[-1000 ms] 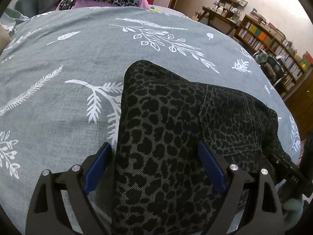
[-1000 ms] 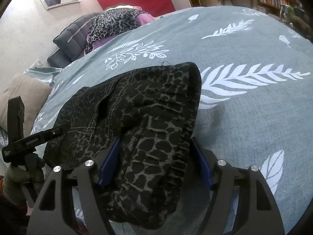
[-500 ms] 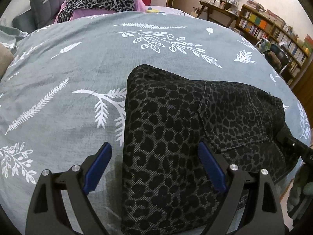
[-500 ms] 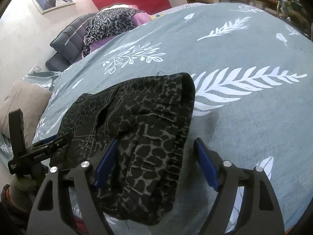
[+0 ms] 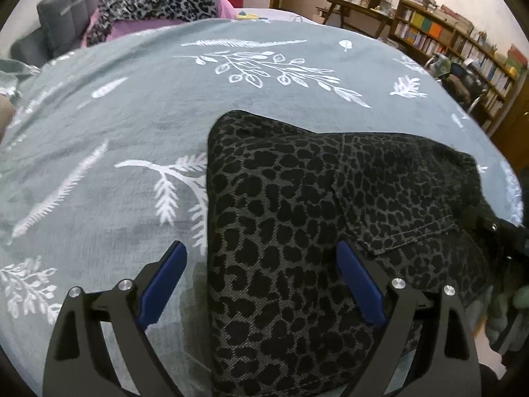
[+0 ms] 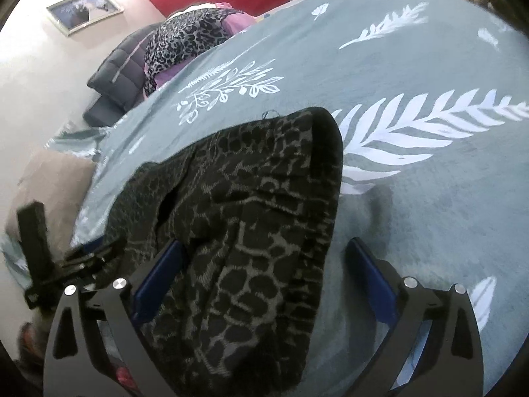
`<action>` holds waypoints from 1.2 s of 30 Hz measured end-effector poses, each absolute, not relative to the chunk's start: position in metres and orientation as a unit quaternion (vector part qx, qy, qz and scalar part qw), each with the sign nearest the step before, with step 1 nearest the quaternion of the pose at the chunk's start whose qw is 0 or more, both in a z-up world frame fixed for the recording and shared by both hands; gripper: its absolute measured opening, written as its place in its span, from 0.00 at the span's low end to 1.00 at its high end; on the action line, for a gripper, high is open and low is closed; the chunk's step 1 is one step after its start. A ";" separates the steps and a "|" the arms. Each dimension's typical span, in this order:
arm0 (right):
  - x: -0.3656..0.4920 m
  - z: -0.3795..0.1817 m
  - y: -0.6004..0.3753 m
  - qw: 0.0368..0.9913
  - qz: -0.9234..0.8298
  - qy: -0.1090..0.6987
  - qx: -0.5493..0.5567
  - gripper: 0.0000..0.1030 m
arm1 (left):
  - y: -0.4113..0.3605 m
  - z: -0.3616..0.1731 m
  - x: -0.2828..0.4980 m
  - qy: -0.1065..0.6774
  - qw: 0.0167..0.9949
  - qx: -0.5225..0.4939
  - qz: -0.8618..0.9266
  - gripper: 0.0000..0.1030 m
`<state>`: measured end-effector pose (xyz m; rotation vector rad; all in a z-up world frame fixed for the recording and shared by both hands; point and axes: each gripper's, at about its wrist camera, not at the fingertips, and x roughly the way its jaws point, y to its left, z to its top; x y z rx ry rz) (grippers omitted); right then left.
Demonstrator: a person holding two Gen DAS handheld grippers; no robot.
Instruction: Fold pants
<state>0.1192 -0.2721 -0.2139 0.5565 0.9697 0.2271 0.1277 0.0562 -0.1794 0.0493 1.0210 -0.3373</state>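
Observation:
The folded leopard-print pants (image 5: 297, 225) lie on the grey bedspread with white leaf prints (image 5: 132, 115); a back pocket faces up on the right. My left gripper (image 5: 261, 274) is open, its blue pads straddling the near left end of the pants without holding them. In the right wrist view the pants (image 6: 251, 198) lie in a thick bundle, and my right gripper (image 6: 264, 271) is open over their near edge, holding nothing. The left gripper also shows in the right wrist view (image 6: 66, 261) at the far left.
A pile of leopard and purple fabric (image 5: 158, 0) and grey cushions (image 6: 122, 69) sit at the head of the bed. Bookshelves (image 5: 463, 43) and a desk stand to the right. A beige pillow (image 6: 46, 185) lies by the bed's left edge.
Both grippers have drawn back and lifted slightly from the pants, with jaws wide open. The pants stay flat on the bed.

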 end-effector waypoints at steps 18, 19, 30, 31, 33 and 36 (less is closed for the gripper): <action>0.141 -0.217 -0.279 0.770 0.196 0.484 0.365 0.95 | 0.076 -0.205 0.175 0.547 0.773 -0.149 -0.286 0.74; 0.140 -0.217 -0.278 0.770 0.195 0.485 0.366 0.91 | 0.077 -0.205 0.175 0.546 0.772 -0.151 -0.287 0.69; 0.138 -0.214 -0.281 0.774 0.194 0.477 0.368 0.49 | 0.095 -0.194 0.172 0.531 0.764 -0.194 -0.312 0.34; 0.138 -0.211 -0.281 0.776 0.196 0.474 0.368 0.48 | 0.095 -0.191 0.171 0.528 0.765 -0.193 -0.315 0.32; 0.140 -0.204 -0.282 0.781 0.199 0.467 0.364 0.47 | 0.093 -0.185 0.172 0.522 0.766 -0.195 -0.319 0.31; 0.149 -0.189 -0.282 0.794 0.202 0.455 0.348 0.46 | 0.090 -0.174 0.175 0.511 0.773 -0.193 -0.323 0.29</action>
